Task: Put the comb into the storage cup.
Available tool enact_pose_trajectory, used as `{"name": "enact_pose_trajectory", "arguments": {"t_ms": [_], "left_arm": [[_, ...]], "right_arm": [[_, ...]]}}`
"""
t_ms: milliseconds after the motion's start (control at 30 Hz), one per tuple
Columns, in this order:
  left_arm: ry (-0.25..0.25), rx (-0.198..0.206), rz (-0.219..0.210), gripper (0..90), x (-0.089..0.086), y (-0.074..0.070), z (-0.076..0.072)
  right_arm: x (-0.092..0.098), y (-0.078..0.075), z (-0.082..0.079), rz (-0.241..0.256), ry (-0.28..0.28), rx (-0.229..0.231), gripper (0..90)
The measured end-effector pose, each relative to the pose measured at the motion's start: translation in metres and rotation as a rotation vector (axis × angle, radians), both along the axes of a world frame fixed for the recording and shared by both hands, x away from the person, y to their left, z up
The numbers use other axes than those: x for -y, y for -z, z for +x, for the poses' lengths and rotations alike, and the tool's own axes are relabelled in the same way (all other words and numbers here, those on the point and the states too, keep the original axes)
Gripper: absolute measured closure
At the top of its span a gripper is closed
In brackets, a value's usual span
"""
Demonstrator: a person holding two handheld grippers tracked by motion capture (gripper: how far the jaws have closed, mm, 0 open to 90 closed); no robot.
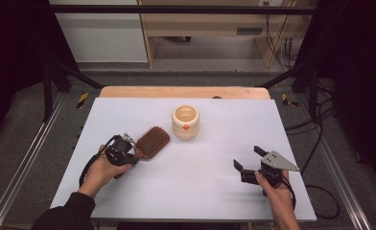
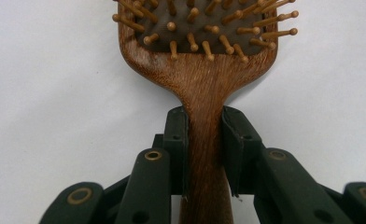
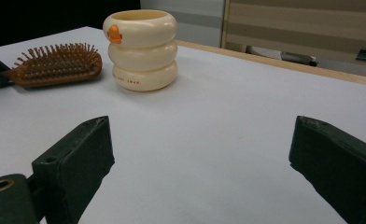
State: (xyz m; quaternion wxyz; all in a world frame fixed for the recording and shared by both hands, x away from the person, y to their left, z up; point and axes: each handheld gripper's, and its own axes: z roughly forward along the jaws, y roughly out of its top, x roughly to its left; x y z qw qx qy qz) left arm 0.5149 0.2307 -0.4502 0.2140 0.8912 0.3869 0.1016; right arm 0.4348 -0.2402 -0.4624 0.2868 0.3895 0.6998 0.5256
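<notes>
A brown wooden hairbrush point(image 1: 152, 141) lies bristles-up on the white table, left of centre. My left gripper point(image 1: 134, 157) is shut on its handle; in the left gripper view the handle point(image 2: 205, 140) sits clamped between the two black jaws, the bristled head point(image 2: 197, 28) beyond them. A cream ribbed cup point(image 1: 185, 121) with a small orange mark stands behind the middle of the table, also seen as the cup point(image 3: 140, 49) in the right gripper view, with the hairbrush point(image 3: 55, 64) to its left. My right gripper point(image 1: 248, 159) hovers open at the front right, nothing between its jaws.
The white table top point(image 1: 215, 163) ends in a wooden strip point(image 1: 183, 92) at the back. Black frame bars and cables run along both sides. A wooden cabinet point(image 1: 205, 28) stands on the floor beyond.
</notes>
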Motion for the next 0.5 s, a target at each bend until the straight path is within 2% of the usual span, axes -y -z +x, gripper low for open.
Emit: {"name": "enact_pose_trajectory", "arguments": {"t_ms": [167,500], "left_arm": [[0.015,0.016,-0.011,72.8,-0.0023,-0.0002,-0.0027],[0.014,0.055,-0.03,72.8,-0.0054,0.0001,-0.0061]], "right_arm": [[-0.0005,0.0002,0.0,-0.002,-0.002,0.001,6.3],[-0.001,0.0003,-0.0002,-0.002,-0.002,-0.001,6.3]]}}
